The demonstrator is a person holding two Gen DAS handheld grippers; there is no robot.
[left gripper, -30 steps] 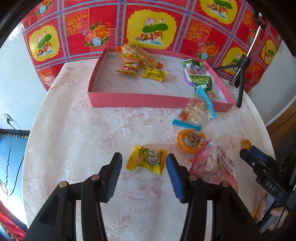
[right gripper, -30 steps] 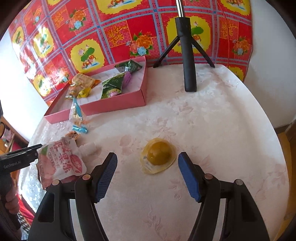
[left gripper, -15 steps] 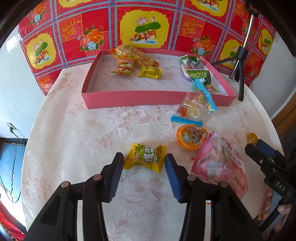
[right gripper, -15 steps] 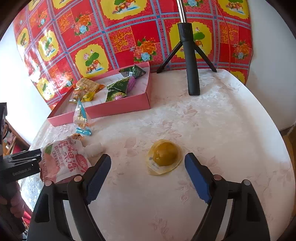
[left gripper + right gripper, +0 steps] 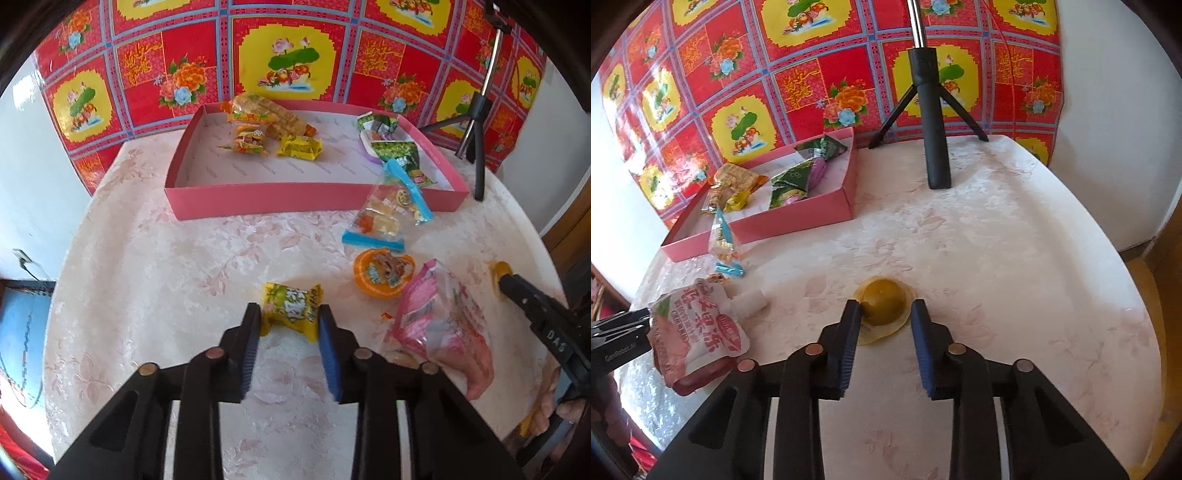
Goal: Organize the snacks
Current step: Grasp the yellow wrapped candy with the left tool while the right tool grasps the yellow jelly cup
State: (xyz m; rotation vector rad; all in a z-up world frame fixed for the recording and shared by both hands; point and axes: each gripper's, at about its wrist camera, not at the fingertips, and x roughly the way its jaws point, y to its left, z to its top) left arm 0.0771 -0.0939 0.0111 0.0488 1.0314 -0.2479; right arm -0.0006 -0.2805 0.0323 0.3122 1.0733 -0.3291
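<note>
We found the left gripper [image 5: 289, 317] closing, its pads pinching one yellow snack packet [image 5: 291, 309] near the table's [image 5: 155, 280] front edge. The right gripper [image 5: 885, 314] was closing too, pressed against one yellow jelly cup [image 5: 884, 304]. Loose on the table lay three more: one pink pouch [image 5: 441, 325], one orange jelly cup [image 5: 382, 271], and one clear candy bag [image 5: 388, 218] leaning on the pink tray's [image 5: 295, 201] front wall. One tripod [image 5: 932, 122] stood at the far edge.
</note>
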